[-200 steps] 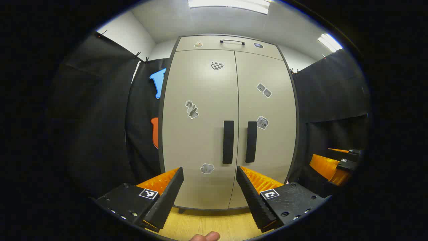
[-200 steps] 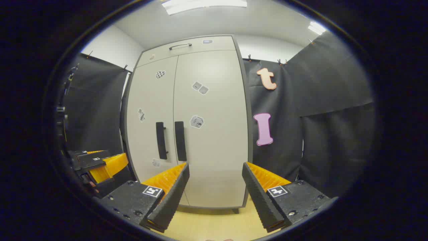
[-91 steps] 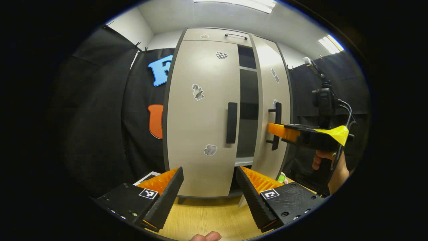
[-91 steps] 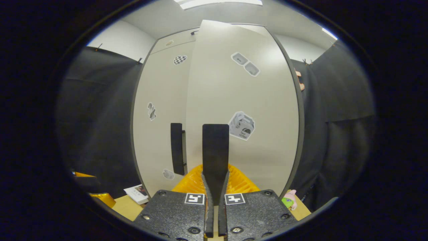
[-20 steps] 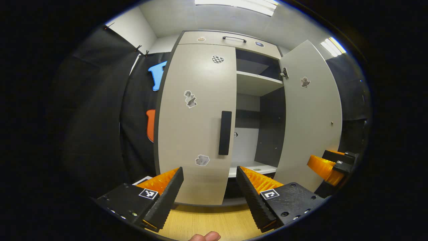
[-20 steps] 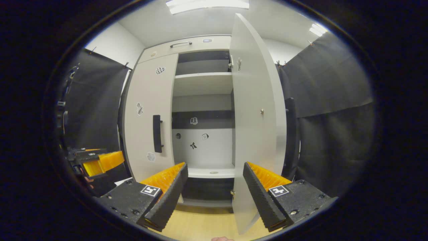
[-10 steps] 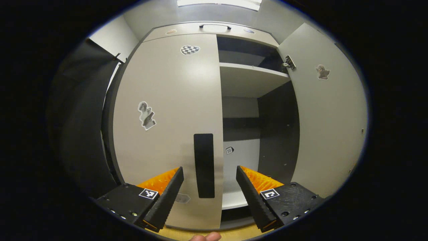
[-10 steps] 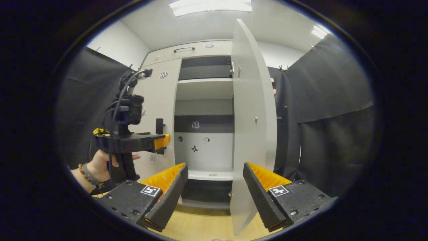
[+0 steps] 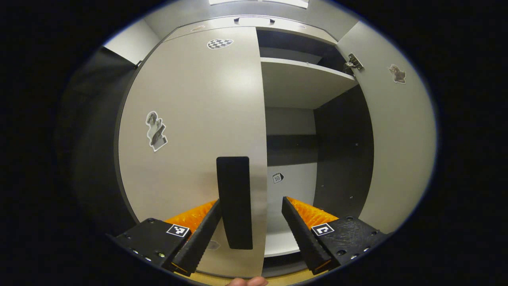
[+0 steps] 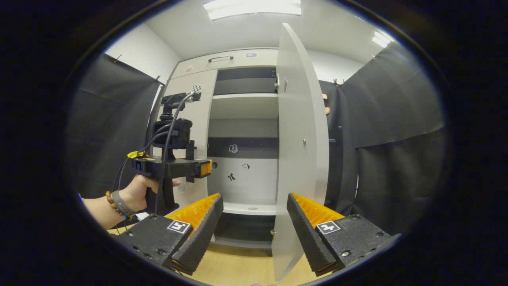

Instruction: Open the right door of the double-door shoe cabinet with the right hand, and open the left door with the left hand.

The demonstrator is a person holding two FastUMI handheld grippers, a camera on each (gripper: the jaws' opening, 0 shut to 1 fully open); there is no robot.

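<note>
Left tongs (image 9: 250,228) gape around left door handle (image 9: 234,198), ungripped; right tongs (image 10: 254,224) wide, empty.

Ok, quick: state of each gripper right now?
Left gripper: open, its fingers either side of the left door handle, not clamped on it.
Right gripper: open, holding nothing, back from the open right door.

left gripper view: close up, facing the closed left door (image 9: 190,119)
right gripper view: farther back (wider), facing the shoe cabinet (image 10: 242,131)
shared: its open shelves
</note>
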